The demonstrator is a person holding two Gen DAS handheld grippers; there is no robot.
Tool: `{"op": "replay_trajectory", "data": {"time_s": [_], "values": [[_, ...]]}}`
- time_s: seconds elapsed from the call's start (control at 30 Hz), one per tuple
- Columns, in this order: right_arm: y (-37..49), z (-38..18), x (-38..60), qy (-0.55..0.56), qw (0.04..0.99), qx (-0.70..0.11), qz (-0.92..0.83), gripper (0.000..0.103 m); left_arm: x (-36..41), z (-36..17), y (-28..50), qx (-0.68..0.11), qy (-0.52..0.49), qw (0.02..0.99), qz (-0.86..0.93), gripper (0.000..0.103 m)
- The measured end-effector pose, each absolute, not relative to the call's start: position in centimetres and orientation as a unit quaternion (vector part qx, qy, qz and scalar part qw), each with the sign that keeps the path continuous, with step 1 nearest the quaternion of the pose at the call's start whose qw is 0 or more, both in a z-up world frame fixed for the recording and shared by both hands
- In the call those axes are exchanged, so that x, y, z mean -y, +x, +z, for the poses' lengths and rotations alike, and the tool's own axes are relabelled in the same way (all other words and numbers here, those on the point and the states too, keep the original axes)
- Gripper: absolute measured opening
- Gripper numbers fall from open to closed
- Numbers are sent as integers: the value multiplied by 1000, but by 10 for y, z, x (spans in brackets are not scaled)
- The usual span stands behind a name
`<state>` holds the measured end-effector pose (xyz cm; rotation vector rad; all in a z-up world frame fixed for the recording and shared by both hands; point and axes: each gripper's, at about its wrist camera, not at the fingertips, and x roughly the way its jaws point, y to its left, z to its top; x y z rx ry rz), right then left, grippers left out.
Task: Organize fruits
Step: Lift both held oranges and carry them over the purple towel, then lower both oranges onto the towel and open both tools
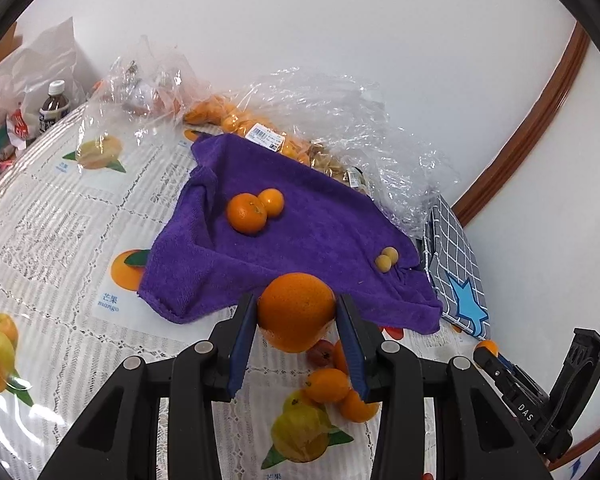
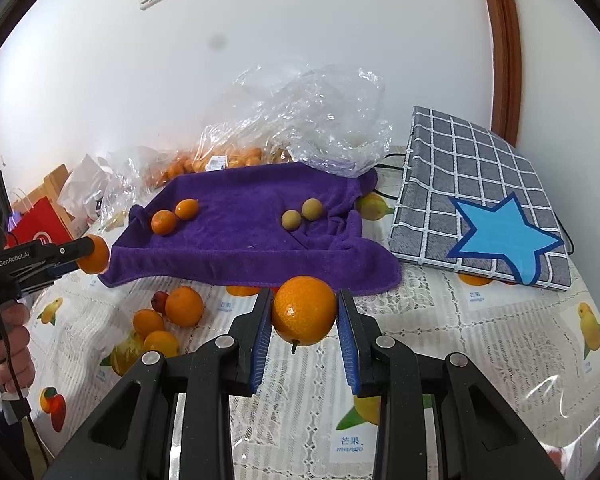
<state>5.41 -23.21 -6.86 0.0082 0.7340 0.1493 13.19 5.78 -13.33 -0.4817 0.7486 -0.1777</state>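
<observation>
1. The table (image 2: 500, 344) carries a lace-patterned cover printed with fruit pictures; the word "mango" can be read under several of them, beside Chinese characters.
2. A purple towel (image 1: 300, 240) lies spread in the middle, its edges rumpled. A checked grey pad (image 2: 472, 188) with a blue star lies just beside it on the right.
3. Crumpled clear plastic bags (image 2: 300, 120) sit behind the towel; one holds many small oranges and bears a white price label (image 1: 265, 137), too small to read.
4. The left gripper (image 1: 296, 308) is closed partway on a large orange (image 1: 296, 312), both blue pads pressing its sides, and holds it above the towel's near edge. In the right wrist view its black body reads "GenRobot.AI", and a hand (image 2: 8, 344) grips its handle at the far left.
5. The right gripper (image 2: 304, 312) clamps a second orange (image 2: 304, 310), stem downward, over the table just in front of the towel. Its body reads "DAS" in the left wrist view.
6. Two small oranges (image 1: 254, 208) touch each other on the towel's left part; two small tan fruits (image 1: 387, 259) touch on its right part.
7. Loose oranges (image 2: 172, 316) and a small red fruit (image 2: 160, 300) lie on the table before the towel.
8. A dark bottle (image 1: 54, 108) with a white cap stands far left.
</observation>
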Motion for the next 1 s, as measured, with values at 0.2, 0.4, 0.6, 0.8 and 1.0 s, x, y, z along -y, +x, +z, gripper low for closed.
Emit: {"op": "replay_trajectory", "data": {"time_s": [0.2,0.4,0.6,0.8,1.0], "values": [[64,-76,228,4,928,-364,76,31,-53,-135,140,-361,-223,902,-84,39],[81,-75,227,0,928,-365,74,31,-65,-138,149,-359,-233,900,-83,39],[108,-69,224,-1,931,-357,74,31,-76,-140,171,-366,-238,897,-73,39],[146,-72,220,-1,926,-369,78,31,-68,-140,202,-379,-240,889,-88,39],[178,-84,215,-13,920,-383,82,31,-56,-145,227,-387,-217,893,-75,39]]}}
